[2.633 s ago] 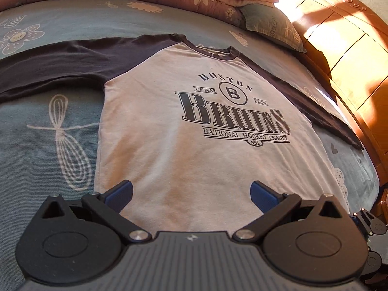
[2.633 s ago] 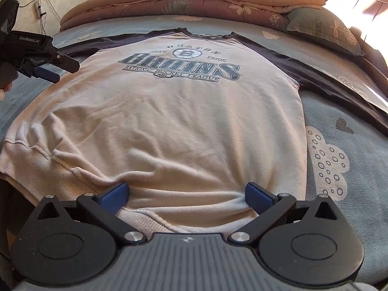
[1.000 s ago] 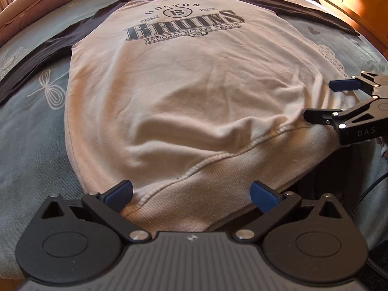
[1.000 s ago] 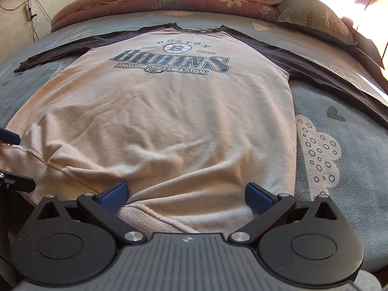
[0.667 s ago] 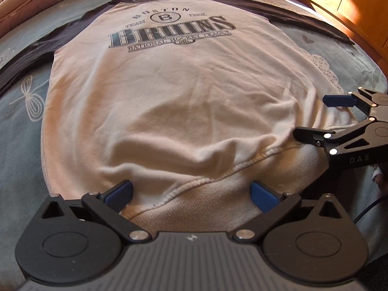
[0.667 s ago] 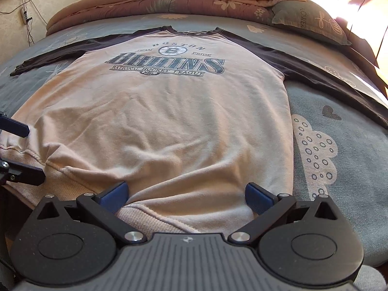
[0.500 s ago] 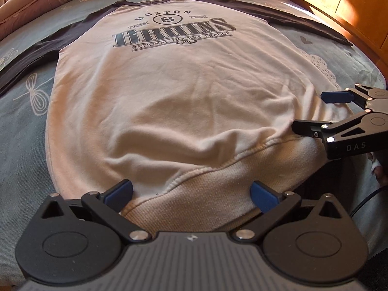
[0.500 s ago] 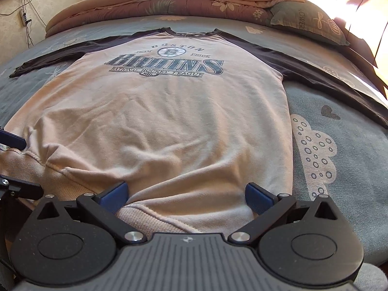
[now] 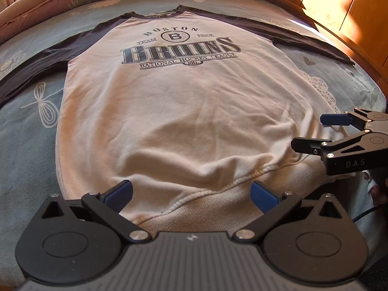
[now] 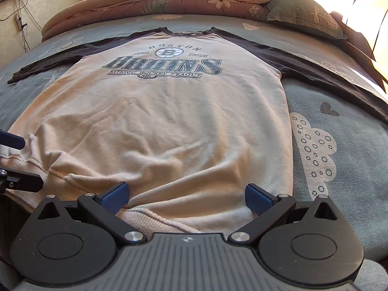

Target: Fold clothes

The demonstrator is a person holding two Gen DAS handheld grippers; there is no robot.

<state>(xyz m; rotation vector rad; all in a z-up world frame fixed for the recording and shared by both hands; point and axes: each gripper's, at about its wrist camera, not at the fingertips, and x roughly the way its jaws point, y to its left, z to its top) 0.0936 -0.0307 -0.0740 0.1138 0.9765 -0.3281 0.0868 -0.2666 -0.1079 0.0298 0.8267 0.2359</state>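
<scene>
Both the left gripper (image 9: 191, 194) and right gripper (image 10: 185, 195), fingers apart, have dropped from mid-shirt to the hem of the sweatshirt (image 9: 184, 111) lying flat on the bed (image 9: 29, 145), poised to grab it.

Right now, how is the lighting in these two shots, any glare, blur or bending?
Left wrist view: harsh sun blows out the wooden panels top right; the sweatshirt print reads sharp. Right wrist view: glare washes out the top right corner beside the pillow; the fisheye bows the bed edges in both.

Left tool (image 9: 191, 194) pulled back from shirt (image 9: 184, 111) chest to hem
</scene>
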